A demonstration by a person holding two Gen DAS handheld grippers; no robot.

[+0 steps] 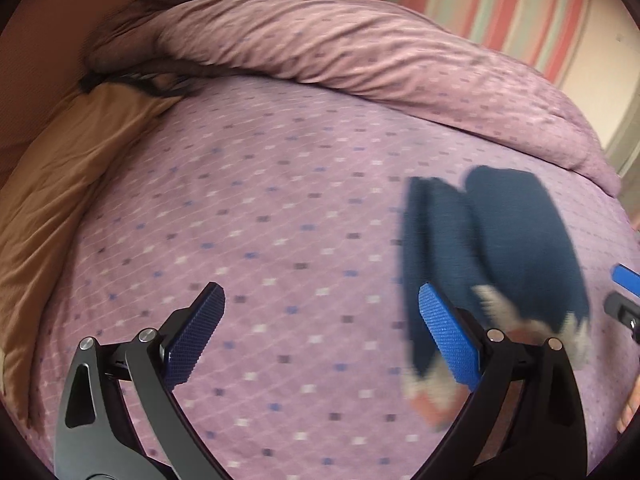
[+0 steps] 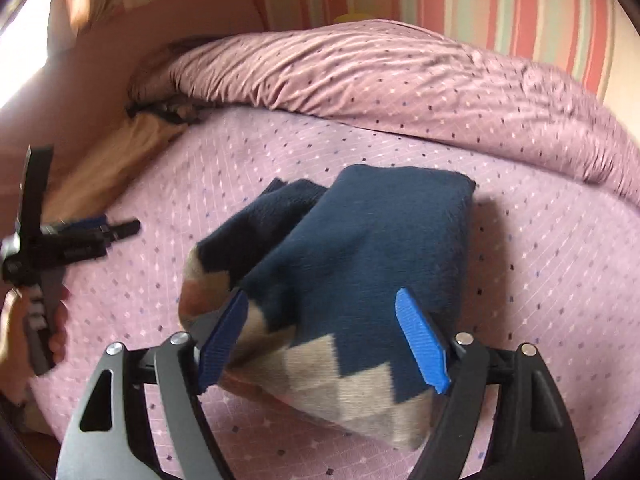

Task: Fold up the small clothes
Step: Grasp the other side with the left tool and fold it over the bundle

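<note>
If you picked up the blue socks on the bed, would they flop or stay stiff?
Probably flop: the blue socks are soft knit, lying folded and sagging on the purple bedspread. Likely light, since they barely dent it. They shouldn't slip much; the fuzzy fabric looks grippy and cannot roll.

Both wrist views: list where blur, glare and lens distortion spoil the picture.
Left wrist view: the navy socks are smeared by motion blur, the bedspread bulges from fisheye distortion, and the corners are black. Right wrist view: the socks are sharper, window glare whites out the upper left, and the left gripper is blurred.
</note>
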